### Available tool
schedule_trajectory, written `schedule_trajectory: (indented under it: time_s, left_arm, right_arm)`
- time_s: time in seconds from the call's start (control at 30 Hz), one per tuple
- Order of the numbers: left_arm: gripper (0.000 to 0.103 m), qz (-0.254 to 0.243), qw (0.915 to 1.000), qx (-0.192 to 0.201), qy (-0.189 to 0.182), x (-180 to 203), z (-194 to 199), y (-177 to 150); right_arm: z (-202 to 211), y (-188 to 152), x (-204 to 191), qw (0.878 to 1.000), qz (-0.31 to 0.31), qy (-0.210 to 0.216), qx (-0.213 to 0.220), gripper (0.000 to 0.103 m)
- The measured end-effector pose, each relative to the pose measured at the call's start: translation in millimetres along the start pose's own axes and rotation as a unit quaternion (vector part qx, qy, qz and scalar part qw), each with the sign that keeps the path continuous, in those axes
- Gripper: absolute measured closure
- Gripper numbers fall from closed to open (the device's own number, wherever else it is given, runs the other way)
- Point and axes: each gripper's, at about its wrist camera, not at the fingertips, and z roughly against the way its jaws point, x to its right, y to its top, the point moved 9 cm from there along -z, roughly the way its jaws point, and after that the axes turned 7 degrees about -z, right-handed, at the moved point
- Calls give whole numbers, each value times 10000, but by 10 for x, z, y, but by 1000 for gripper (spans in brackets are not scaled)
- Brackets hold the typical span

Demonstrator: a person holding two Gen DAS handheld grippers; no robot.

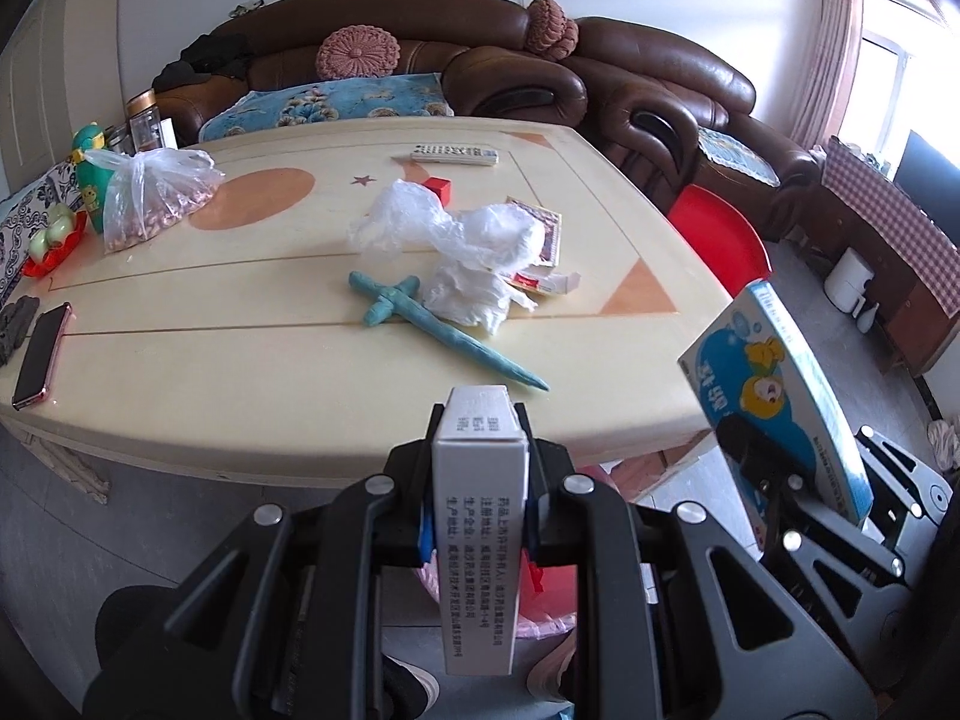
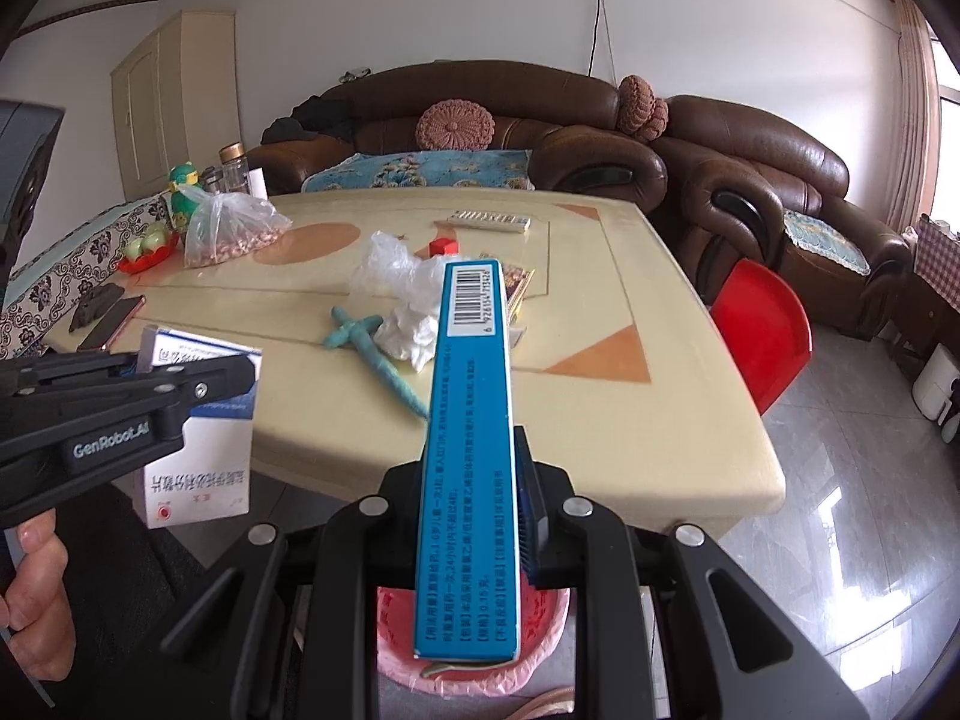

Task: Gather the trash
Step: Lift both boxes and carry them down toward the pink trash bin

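Observation:
My left gripper is shut on a white medicine box, held off the table's near edge; it also shows in the right wrist view. My right gripper is shut on a blue medicine box, seen from the side in the left wrist view. Both hang over a bin with a pink liner. On the cream table lie crumpled clear plastic, white tissue, a small red-and-white carton and a teal clay sword.
A bag of nuts, a green toy bottle, a phone, a remote and a red cube are on the table. A red stool stands right of it. A brown sofa is behind.

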Motion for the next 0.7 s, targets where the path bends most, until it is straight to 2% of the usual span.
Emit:
schedule_trajectory:
  time_s: [0.4,0.7]
  left_arm:
    - [82,-28,9988,-398,-290,90,-331,-426]
    - [82,55,9957,-738,-555,148,-706,-724]
  right_arm:
    - [-269,-518,24,9982,-120,36,-585,81]
    - [-628,-938,55,9928,-188,107,-1176,81]
